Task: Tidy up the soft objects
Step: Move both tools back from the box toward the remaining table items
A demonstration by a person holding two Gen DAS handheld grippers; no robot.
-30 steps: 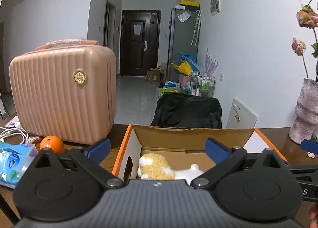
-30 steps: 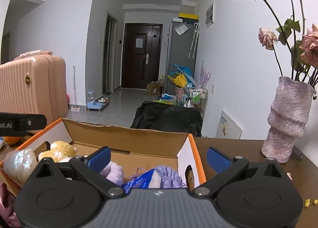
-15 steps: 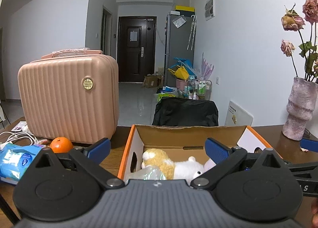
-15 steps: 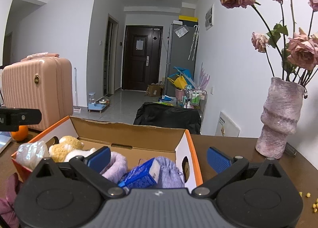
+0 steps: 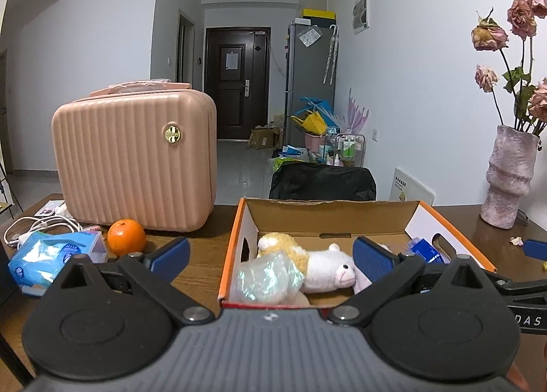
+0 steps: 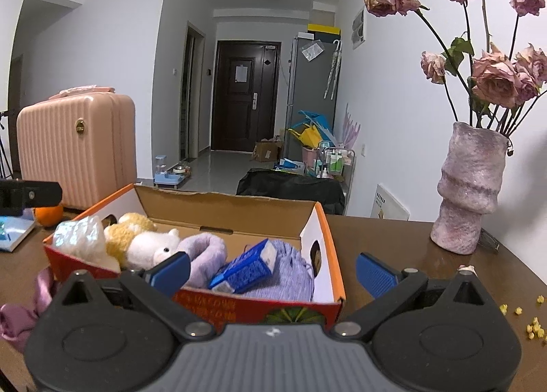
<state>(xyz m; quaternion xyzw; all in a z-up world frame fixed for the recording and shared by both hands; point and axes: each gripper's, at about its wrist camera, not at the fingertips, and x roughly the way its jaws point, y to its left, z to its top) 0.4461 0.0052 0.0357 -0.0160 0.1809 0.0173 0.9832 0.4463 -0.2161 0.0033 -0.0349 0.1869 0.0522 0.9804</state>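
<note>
nearest, both tools stand with jaws wide apart and empty: the left gripper (image 5: pixel 270 257) and the right gripper (image 6: pixel 271 270), each low before the cardboard box (image 6: pixel 321 221). just left of the box's near wall, a purple cloth (image 6: pixel 20 310) lies outside on the table (image 6: pixel 393 241); it looks the likeliest next pick, best pinched at a bunched fold and lifted over the rim. inside sit a plush toy (image 6: pixel 150 248), a crinkly bag (image 5: pixel 270 277) and a blue packet (image 6: pixel 248 269). farther off, the vase (image 6: pixel 470 188) wants a wide berth.
</note>
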